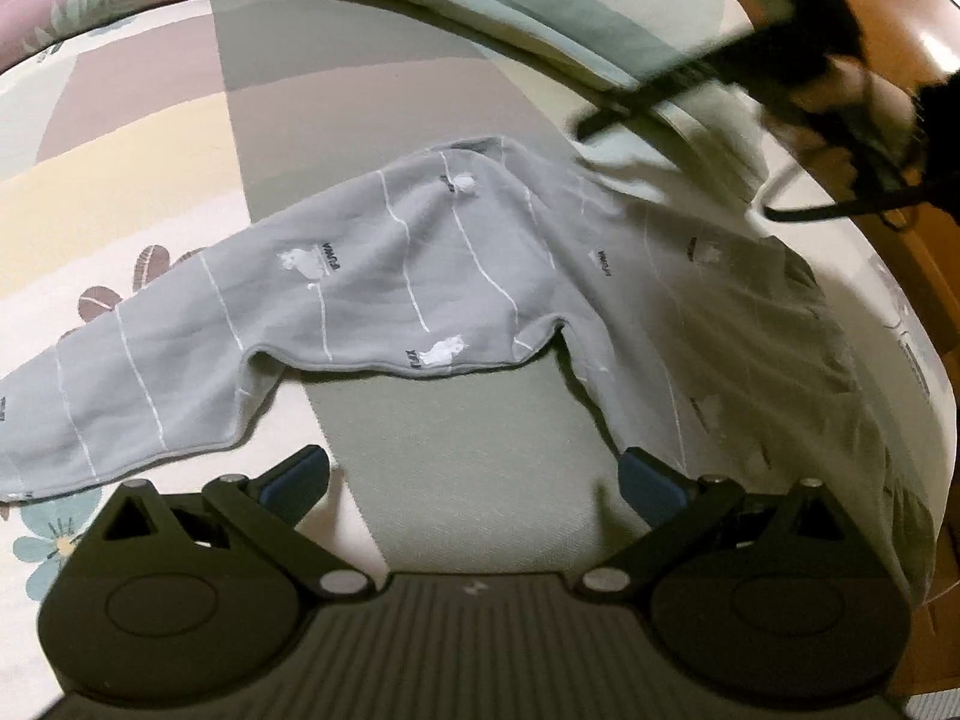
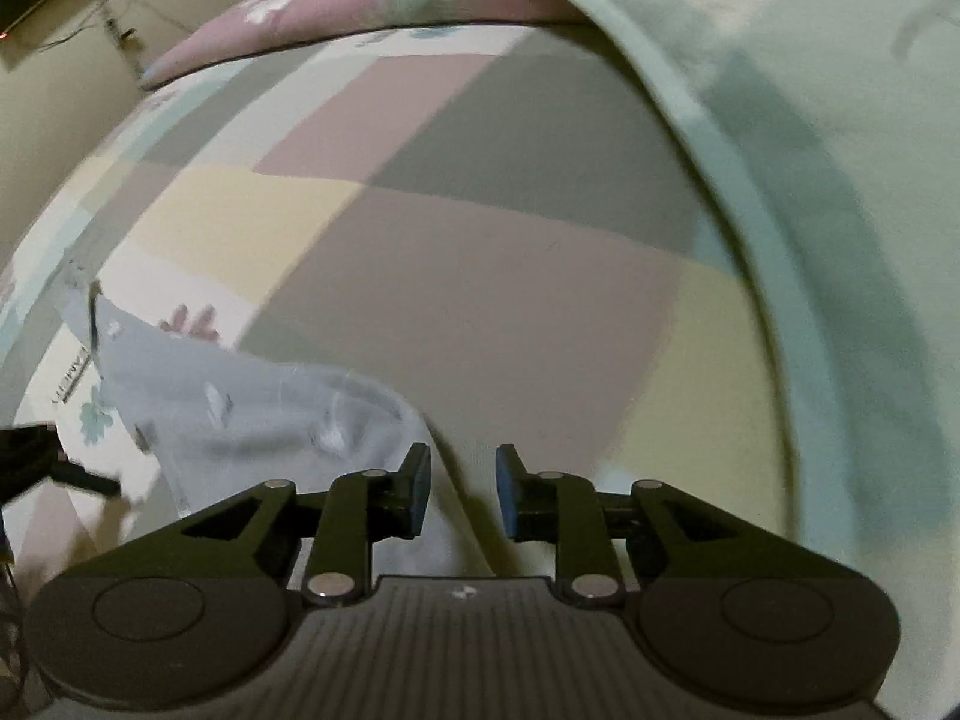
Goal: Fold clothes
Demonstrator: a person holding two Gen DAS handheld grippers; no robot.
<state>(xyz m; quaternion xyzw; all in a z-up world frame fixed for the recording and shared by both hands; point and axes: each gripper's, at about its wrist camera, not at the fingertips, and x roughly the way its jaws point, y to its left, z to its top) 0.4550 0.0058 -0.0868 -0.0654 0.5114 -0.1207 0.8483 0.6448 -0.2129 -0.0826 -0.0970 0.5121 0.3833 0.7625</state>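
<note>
The grey cotton garment with thin white lines and small white printed figures (image 1: 384, 300) lies spread across the patchwork bedsheet of pastel squares (image 1: 150, 192), and all positions below are referenced to this garment.

Left gripper (image 1: 474, 480): the jaws stand wide open and grip nothing. It hangs above the garment's near hem. The left blue pad (image 1: 294, 489) sits just short of the hem over bare sheet; the right blue pad (image 1: 651, 486) sits at the edge of the garment's right-hand portion. Whether that pad touches the cloth cannot be determined.

Right gripper (image 2: 462, 492): the jaws are parted a little and hold nothing, with bare sheet showing in the gap. The garment lies to the left of this gripper, its edge passing just behind the left pad.

A light green and white quilt (image 1: 540, 6) lies beyond the garment's far side.
</note>
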